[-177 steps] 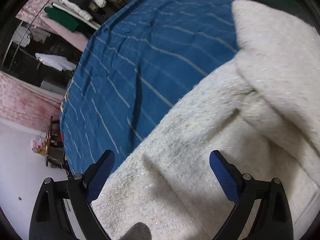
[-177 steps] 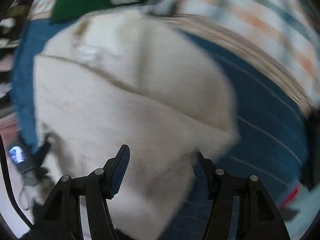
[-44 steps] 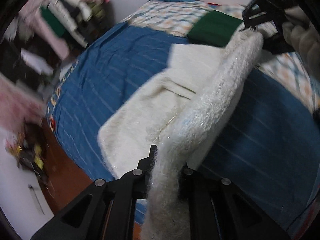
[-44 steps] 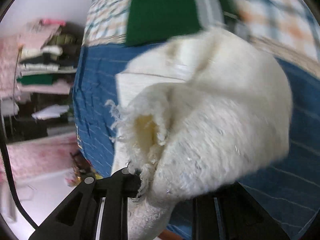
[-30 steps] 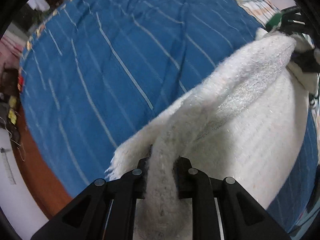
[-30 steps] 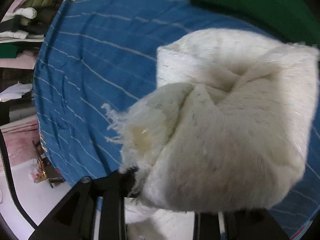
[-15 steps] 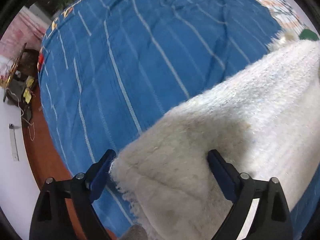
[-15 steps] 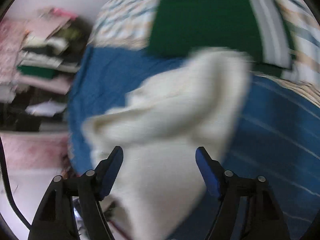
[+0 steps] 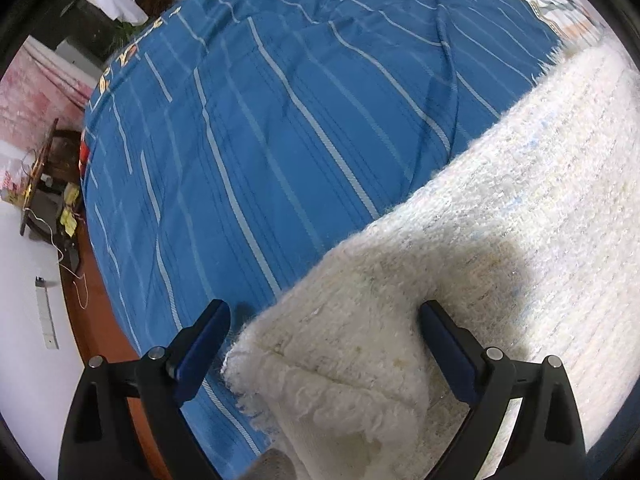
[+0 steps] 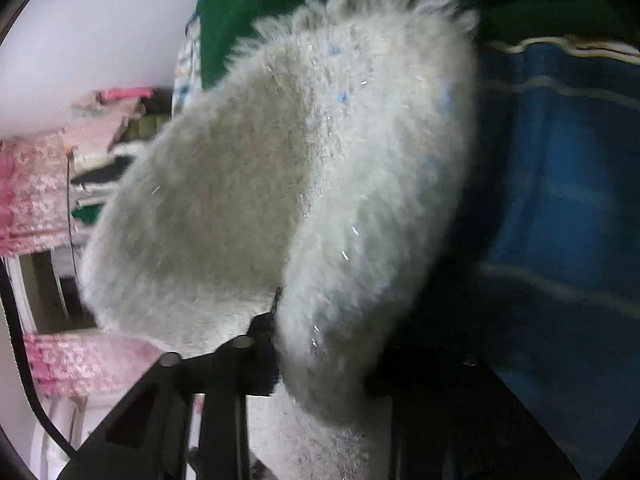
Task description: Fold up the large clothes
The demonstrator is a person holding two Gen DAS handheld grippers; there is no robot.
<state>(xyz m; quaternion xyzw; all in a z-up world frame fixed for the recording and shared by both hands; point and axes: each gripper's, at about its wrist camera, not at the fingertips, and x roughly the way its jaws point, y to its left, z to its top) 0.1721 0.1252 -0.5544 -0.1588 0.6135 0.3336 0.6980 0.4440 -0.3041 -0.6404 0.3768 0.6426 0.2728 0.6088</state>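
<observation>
A fluffy cream-white sweater [image 9: 500,240] lies folded on the blue striped bedspread [image 9: 260,120]. My left gripper [image 9: 324,344] is open, its blue-padded fingers [image 9: 200,344] spread either side of the sweater's near corner, just above it. In the right wrist view my right gripper [image 10: 320,344] is shut on a thick fold of the same sweater [image 10: 320,184], which is lifted and fills most of the view. The right finger is hidden behind the fabric.
The bed's left edge drops to a brown floor [image 9: 92,320] and a white wall. A small wooden table [image 9: 40,184] stands beside the bed. A green garment [image 10: 256,4] lies behind the sweater. Stacked clothes on shelves [image 10: 104,152] stand at the left.
Both grippers held the sweater a second ago and opened half a second ago. Now the left stays open over the laid corner; the right has shut on a fold and lifted it.
</observation>
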